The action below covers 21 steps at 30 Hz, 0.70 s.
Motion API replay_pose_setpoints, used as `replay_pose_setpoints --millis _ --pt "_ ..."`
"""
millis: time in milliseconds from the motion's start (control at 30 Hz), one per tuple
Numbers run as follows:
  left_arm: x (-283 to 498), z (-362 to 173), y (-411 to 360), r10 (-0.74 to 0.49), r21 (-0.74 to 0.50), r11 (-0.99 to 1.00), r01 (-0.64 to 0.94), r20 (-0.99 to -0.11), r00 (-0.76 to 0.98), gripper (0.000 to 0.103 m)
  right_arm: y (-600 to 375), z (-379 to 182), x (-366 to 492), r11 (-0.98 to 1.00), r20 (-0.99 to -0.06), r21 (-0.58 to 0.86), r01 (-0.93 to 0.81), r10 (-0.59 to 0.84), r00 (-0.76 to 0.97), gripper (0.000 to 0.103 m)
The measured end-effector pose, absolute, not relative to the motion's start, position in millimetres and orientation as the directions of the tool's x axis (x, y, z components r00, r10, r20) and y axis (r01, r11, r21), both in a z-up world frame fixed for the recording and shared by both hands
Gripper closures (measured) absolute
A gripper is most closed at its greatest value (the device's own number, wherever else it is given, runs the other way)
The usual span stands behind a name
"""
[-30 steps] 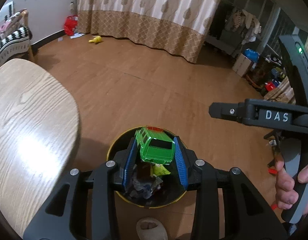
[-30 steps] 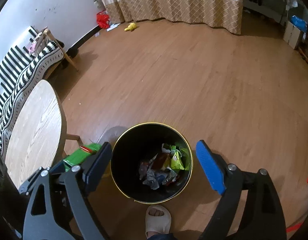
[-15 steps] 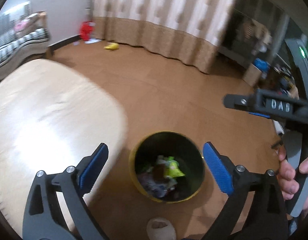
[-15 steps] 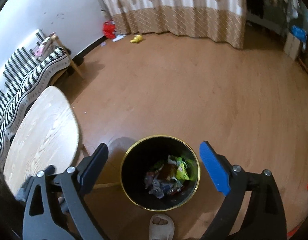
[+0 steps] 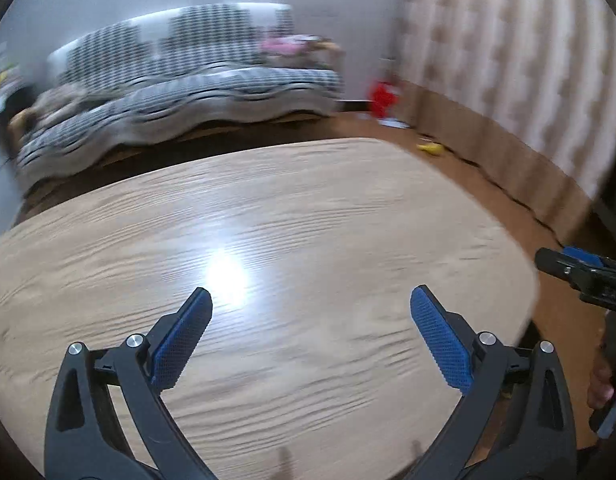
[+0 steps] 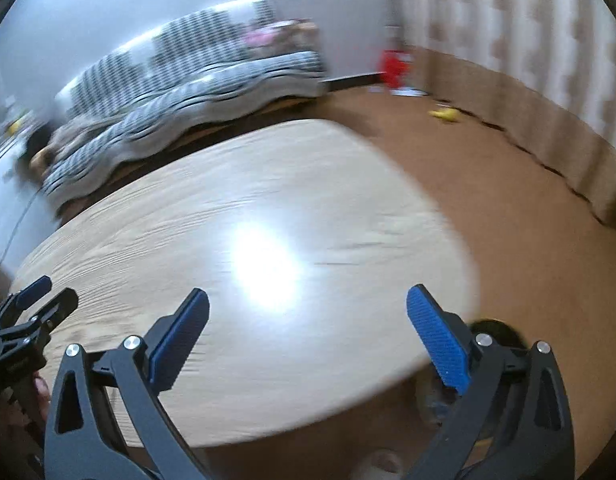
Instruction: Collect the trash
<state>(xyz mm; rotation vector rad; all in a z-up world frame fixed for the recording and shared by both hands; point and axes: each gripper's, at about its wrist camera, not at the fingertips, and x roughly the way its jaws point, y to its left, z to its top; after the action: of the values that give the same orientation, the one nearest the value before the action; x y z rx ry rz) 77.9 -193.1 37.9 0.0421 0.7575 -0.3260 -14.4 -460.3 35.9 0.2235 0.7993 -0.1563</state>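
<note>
My left gripper (image 5: 311, 330) is open and empty above the light wooden table (image 5: 268, 240). My right gripper (image 6: 308, 330) is open and empty over the same table (image 6: 248, 220) near its right edge. The right gripper shows at the right edge of the left wrist view (image 5: 579, 272), and the left gripper shows at the left edge of the right wrist view (image 6: 28, 312). A dark sliver of the black trash bin (image 6: 493, 330) shows on the floor behind my right finger. No trash shows on the tabletop. Both views are blurred by motion.
A black-and-white patterned sofa (image 5: 180, 92) stands behind the table by the wall. A red object (image 5: 381, 96) and a small yellow object (image 5: 429, 148) lie on the wooden floor by the beige curtain (image 5: 507, 80). A slipper toe (image 6: 381, 466) shows at the bottom.
The left gripper opened and the green toy car left it over the bin. Both grippers then swung left and up from the bin to face the table and sofa.
</note>
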Motion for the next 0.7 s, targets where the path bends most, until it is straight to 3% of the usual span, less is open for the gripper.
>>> replay_pose_setpoints --millis 233,367,700 --pt "68.2 35.6 -59.7 -0.115 -0.087 0.993 0.075 -0.696 0.709 0.007 -328.9 32.4 34.4 0.995 -0.728 0.096 -0.008 0.076 0.682 0.007" --pt "62.1 36.9 -19.0 -0.014 -0.026 1.0 -0.005 -0.671 0.741 0.007 -279.8 26.1 50.8 0.993 -0.732 0.095 -0.076 0.122 0.67 0.007" --pt "76.6 27.1 23.9 0.017 -0.016 0.999 -0.038 -0.675 0.737 0.007 -220.7 6.7 84.3 0.989 -0.75 0.056 -0.136 0.132 0.648 0.007"
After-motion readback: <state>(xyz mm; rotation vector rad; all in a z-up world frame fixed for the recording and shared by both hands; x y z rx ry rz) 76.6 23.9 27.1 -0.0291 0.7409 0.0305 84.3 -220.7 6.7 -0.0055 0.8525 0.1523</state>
